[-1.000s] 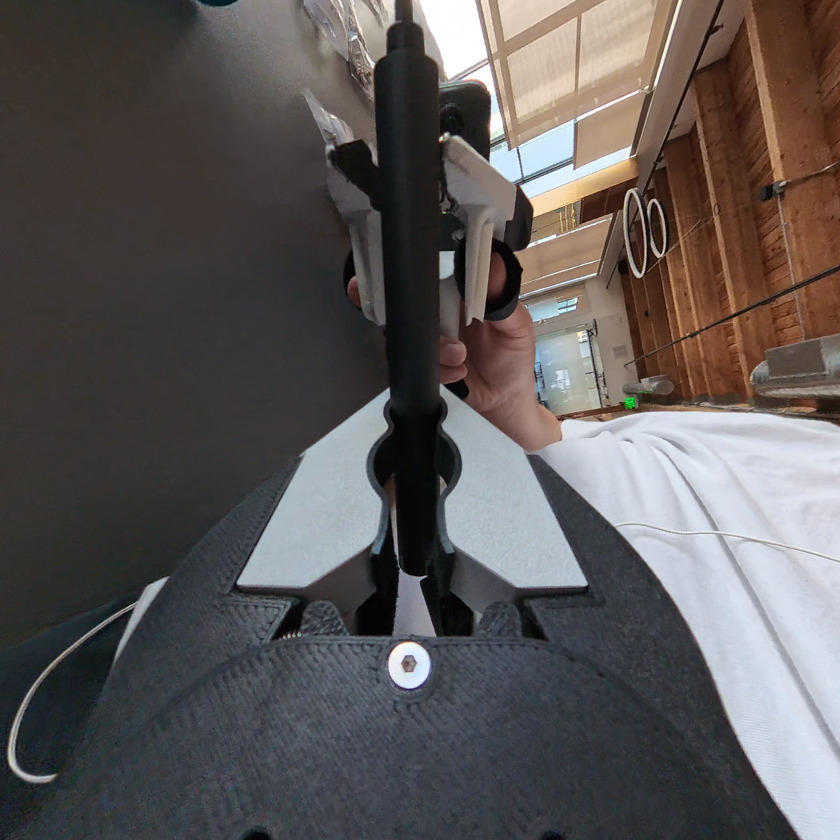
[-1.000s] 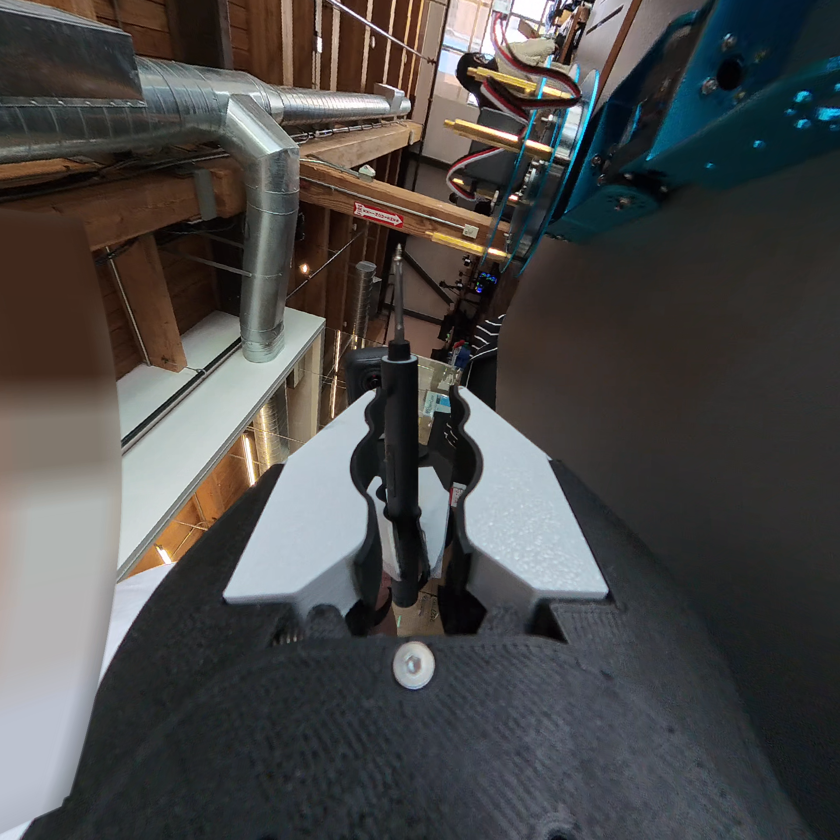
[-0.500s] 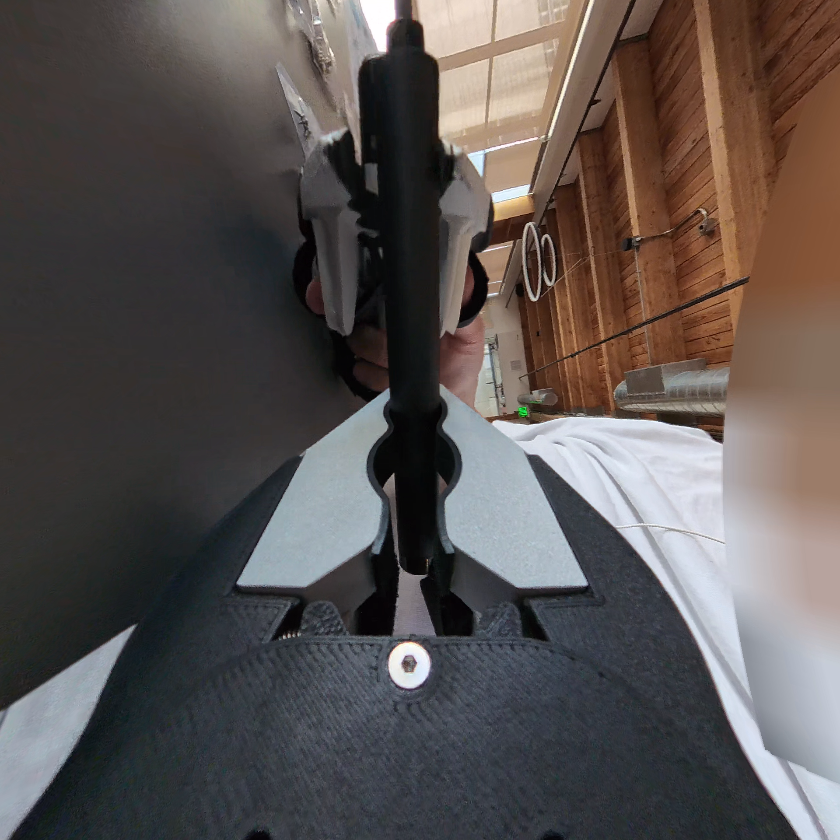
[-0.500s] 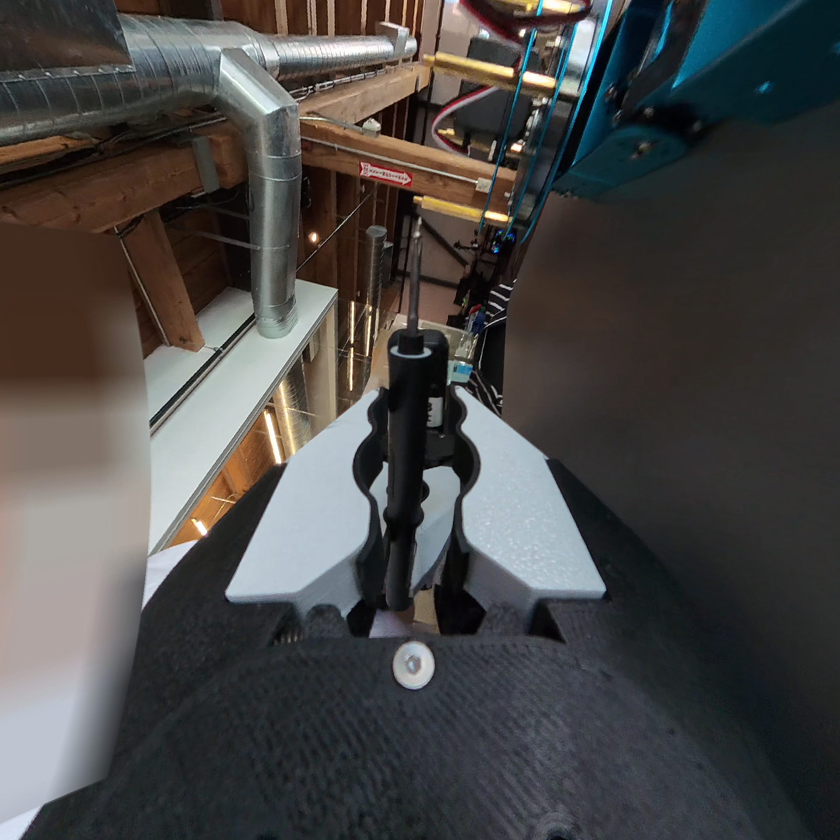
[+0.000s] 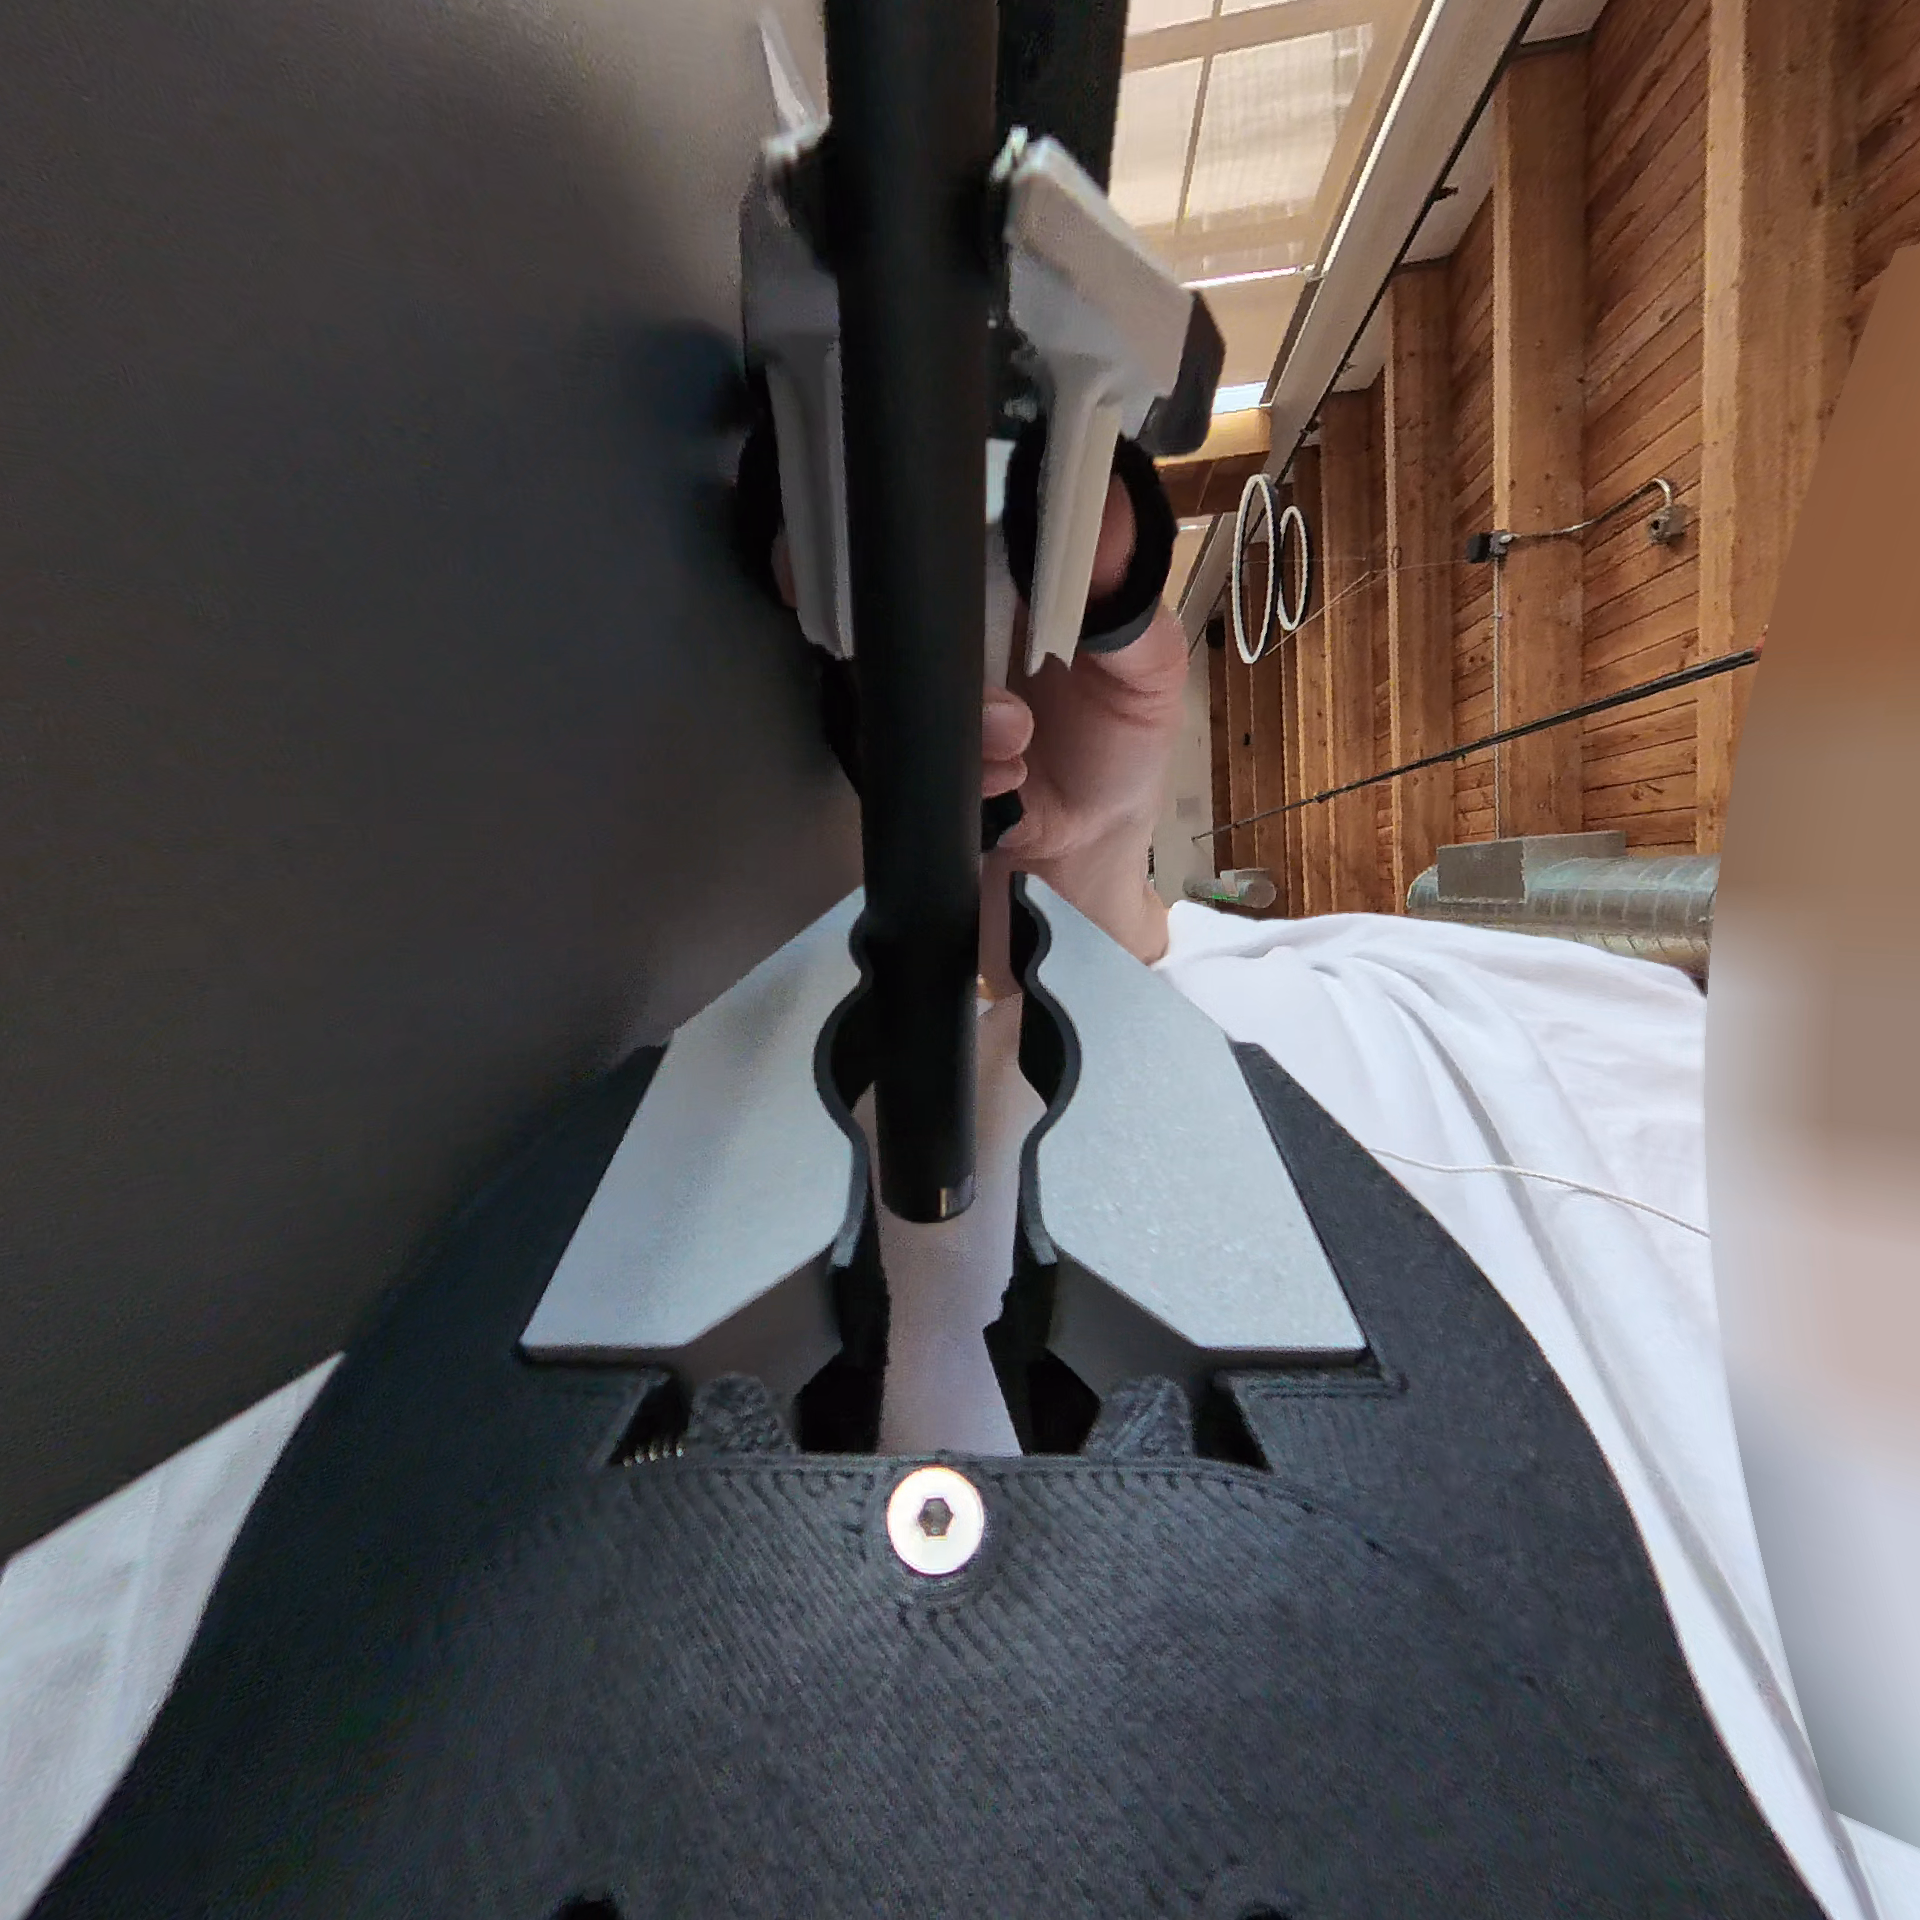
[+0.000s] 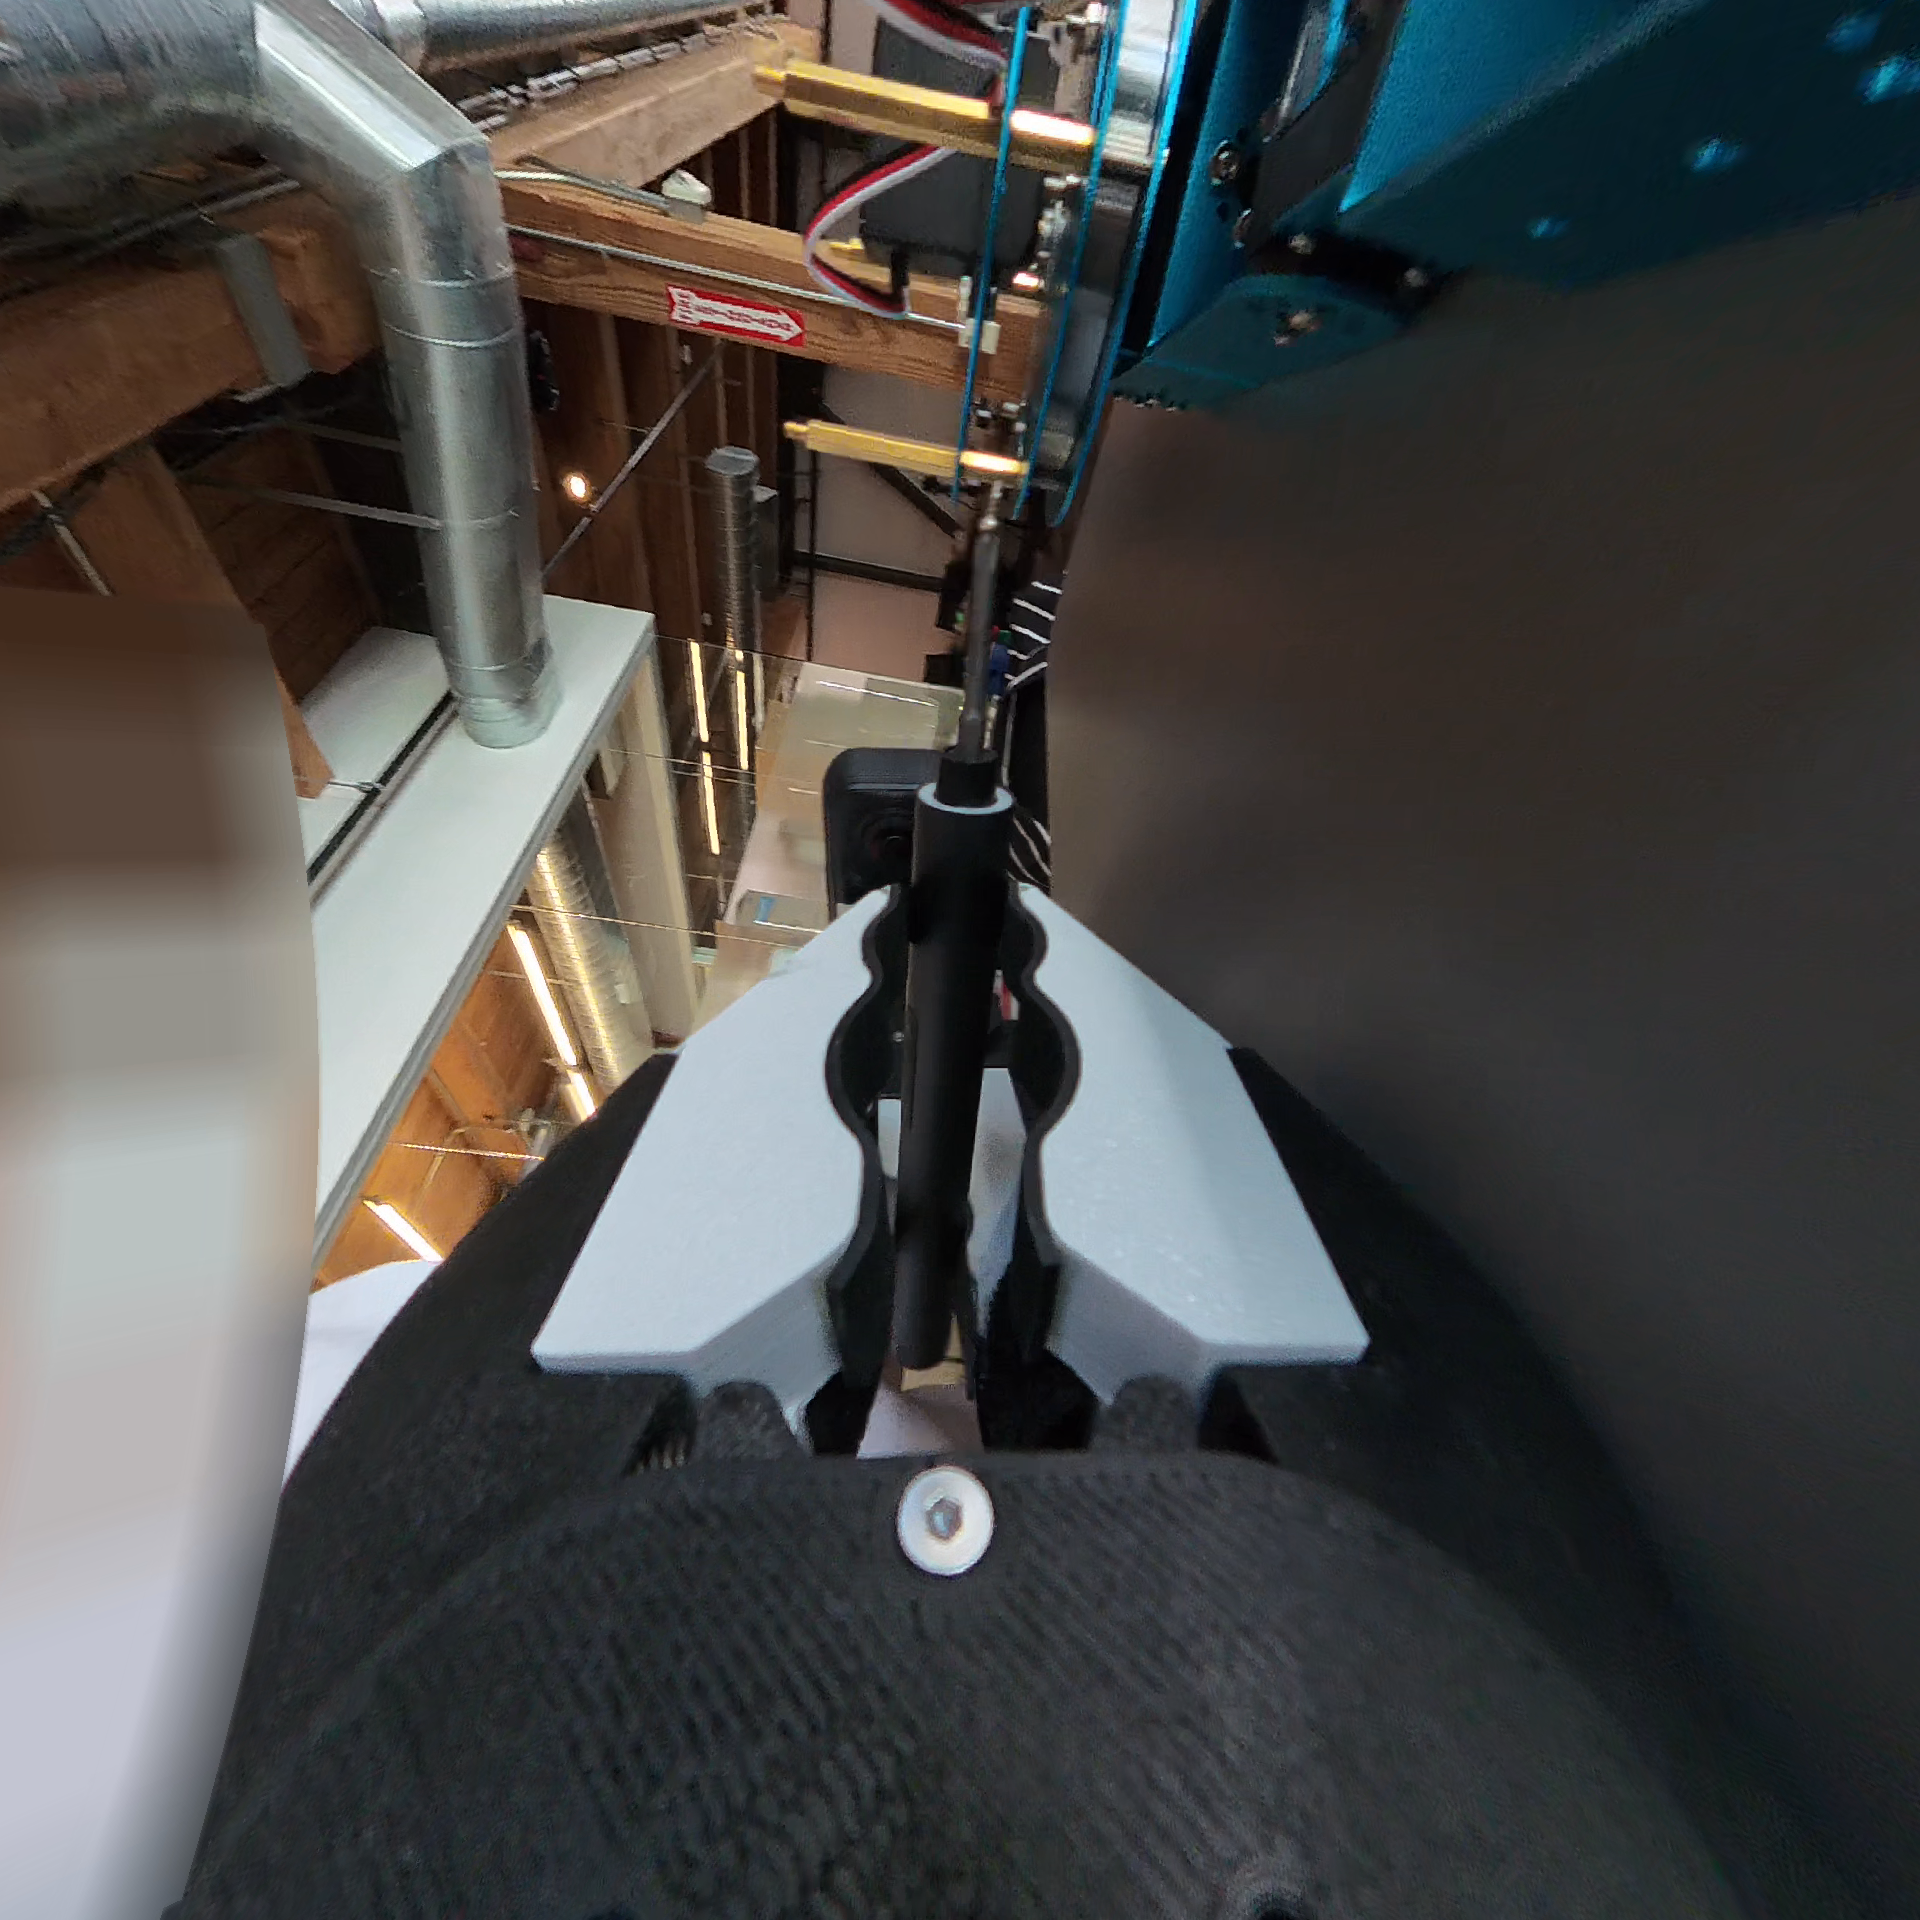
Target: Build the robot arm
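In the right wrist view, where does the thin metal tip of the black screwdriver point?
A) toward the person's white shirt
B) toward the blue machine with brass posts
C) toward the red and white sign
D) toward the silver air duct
B: the black screwdriver between the right gripper fingers reaches up to the lower brass post of the blue machine.

screwdriver (image 6: 940, 1081) between right gripper (image 6: 951, 1029) fingers, shaft pointing far | bit tip just below standoff (image 6: 904, 457) on chassis (image 6: 1455, 156), far right | left gripper (image 5: 940, 1070) around handle end | duct (image 6: 457, 416) far left
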`<state>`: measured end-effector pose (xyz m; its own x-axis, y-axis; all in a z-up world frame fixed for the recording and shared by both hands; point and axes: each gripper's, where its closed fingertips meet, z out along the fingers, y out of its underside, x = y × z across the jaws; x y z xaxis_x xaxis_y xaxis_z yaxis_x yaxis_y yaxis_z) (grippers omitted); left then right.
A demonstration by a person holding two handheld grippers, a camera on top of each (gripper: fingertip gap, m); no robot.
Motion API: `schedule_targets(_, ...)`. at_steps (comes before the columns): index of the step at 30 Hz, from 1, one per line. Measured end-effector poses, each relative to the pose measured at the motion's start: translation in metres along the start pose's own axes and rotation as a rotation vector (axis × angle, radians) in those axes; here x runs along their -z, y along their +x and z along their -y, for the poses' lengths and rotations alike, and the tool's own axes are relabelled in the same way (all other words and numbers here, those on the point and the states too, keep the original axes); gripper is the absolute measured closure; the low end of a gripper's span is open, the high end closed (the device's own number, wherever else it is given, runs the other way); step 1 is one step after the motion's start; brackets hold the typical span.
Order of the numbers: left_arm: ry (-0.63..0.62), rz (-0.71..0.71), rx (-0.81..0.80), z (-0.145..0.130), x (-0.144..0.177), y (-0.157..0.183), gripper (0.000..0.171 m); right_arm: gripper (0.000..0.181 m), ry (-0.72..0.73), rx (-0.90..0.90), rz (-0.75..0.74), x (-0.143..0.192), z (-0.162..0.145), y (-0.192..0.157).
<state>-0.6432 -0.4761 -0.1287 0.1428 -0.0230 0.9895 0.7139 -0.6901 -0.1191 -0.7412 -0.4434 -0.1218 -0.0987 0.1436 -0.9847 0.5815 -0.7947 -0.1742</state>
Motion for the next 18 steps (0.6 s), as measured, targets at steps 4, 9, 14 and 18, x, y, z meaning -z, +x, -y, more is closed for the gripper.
schedule_targets(4, -0.018, 0.058, -0.002, -0.001, 0.003, -0.007, 0.157, 0.164, -0.038, 0.001, -0.074, -0.003, 0.003, 0.009)
schedule_targets(9, -0.030, 0.090, 0.033, 0.002, 0.004, -0.010, 0.150, 0.165, -0.069, 0.004, -0.146, -0.005, 0.004, 0.016)
schedule_targets(14, -0.034, 0.098, 0.067, 0.001, 0.008, -0.009, 0.148, 0.164, -0.106, -0.011, -0.165, -0.006, 0.002, 0.019)
schedule_targets(18, -0.015, 0.072, 0.112, 0.004, 0.010, -0.009, 0.163, 0.163, -0.108, -0.034, -0.170, -0.007, 0.003, 0.020)
